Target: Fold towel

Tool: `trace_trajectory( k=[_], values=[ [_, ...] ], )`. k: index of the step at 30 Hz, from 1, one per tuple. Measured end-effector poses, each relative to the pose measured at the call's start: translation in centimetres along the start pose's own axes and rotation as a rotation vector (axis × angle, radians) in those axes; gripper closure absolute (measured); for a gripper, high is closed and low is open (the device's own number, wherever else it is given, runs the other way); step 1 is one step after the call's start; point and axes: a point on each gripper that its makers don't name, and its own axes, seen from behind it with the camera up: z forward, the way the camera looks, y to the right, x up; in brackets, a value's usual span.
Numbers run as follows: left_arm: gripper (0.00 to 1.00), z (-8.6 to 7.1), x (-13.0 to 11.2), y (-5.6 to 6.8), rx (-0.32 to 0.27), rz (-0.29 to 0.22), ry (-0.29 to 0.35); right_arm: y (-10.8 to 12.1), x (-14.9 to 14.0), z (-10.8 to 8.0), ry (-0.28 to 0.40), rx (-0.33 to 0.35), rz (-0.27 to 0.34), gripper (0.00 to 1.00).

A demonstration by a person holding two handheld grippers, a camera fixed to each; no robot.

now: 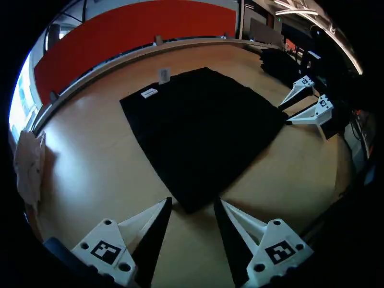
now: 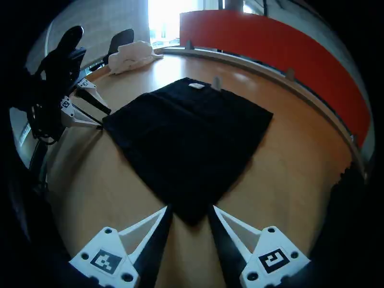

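My left gripper [image 1: 192, 200], right gripper [image 2: 189, 207]: wide open, empty, flat black cloth towel [image 1: 201, 125] corner between tips. Shallow pinch, corner could slip.

Bare tabletop [image 1: 96, 163] lies open round the black towel [image 1: 201, 129] — a small upright card [image 1: 164, 75] stands just beside its far edge, a crumpled white cloth [image 2: 132, 54] near the rim.
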Motion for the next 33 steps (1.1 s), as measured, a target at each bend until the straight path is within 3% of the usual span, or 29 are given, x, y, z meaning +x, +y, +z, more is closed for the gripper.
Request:
trace_trajectory(
  k=[10, 14, 16, 33],
  values=[
    [0.54, -0.1, 0.0, 0.2, 0.013, -0.023, -0.013, -0.1, 0.2, 0.0, 0.001, 0.004, -0.003, 0.72],
    [0.67, -0.2, -0.1, 0.0, 0.020, -0.039, -0.024, -0.1, 0.2, 0.1, 0.000, 0.004, -0.004, 0.77],
    [0.79, -0.2, 0.0, -0.4, 0.030, -0.049, -0.027, -0.2, 0.2, 0.2, 0.000, 0.005, -0.005, 0.80],
    [0.88, -0.3, 0.2, 0.3, 0.016, -0.074, -0.025, 0.5, 1.3, -0.3, 0.014, -0.008, 0.026, 0.88]
  ],
)
